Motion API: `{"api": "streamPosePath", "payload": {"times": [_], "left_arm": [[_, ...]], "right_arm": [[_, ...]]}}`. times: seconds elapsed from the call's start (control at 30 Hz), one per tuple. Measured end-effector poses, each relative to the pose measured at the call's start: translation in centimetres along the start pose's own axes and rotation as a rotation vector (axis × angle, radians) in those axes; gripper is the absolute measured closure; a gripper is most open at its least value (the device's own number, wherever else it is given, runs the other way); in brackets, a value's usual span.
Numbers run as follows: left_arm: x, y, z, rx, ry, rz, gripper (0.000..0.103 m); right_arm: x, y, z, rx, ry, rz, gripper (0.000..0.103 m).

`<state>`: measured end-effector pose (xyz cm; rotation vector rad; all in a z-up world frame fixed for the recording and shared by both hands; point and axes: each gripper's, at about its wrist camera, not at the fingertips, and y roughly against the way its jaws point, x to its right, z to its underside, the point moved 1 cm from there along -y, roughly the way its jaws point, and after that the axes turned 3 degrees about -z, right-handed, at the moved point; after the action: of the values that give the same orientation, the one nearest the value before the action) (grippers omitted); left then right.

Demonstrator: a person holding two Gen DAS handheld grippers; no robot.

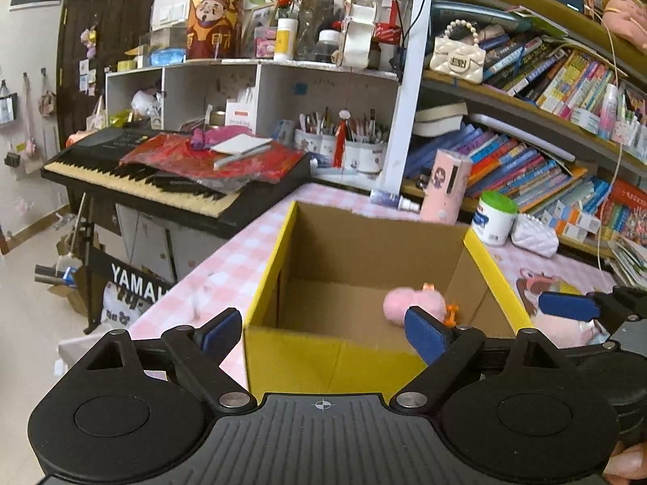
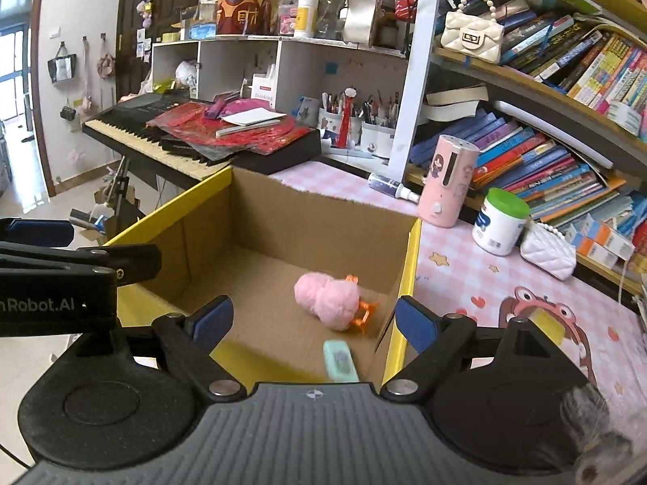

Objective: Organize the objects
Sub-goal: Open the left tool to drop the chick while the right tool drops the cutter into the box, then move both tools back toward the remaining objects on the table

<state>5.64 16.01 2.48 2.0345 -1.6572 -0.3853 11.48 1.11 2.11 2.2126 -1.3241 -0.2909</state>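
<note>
Cardboard box with yellow outer walls (image 2: pixel 406 266) is where everything's going, and it sits on the pink checked worktop (image 2: pixel 457 279) right in front of both claws. Lying on its floor are a fluffy pink plush chick with orange feet (image 2: pixel 329 299) and, closer to the near wall, a small mint-green rectangular eraser-looking thing (image 2: pixel 340 361); can't tell exactly what it is.

Left claw (image 1: pixel 321 333) is spread wide with nothing between its blue pads, and the right claw (image 2: pixel 311 321) is the same, wide and empty, parked over the near edge of the box. So to me this reads as the drop-off step being done.

Next move is probably picking another loose item. Candidates near the box: the pink cylindrical humidifier (image 2: pixel 447 182), the white tub with a green lid (image 2: pixel 500 220), the white quilted pouch (image 2: pixel 548 248). Whichever claw goes needs to clear the box wall first.
</note>
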Motion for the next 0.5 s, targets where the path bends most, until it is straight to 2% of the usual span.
{"api": "streamPosePath", "payload": {"times": [0.23,0.5], "left_arm": [[-1.7,2.1,2.7,-0.075,0.010,-0.021,0.012],[-2.9,4.3,5.3,-0.142,-0.004,-0.020,0.012]], "right_arm": [[-2.4,2.4,2.7,-0.034,-0.009,0.072,0.015],[-3.7,5.3,5.9,-0.079,-0.094,0.116,0.015]]}}
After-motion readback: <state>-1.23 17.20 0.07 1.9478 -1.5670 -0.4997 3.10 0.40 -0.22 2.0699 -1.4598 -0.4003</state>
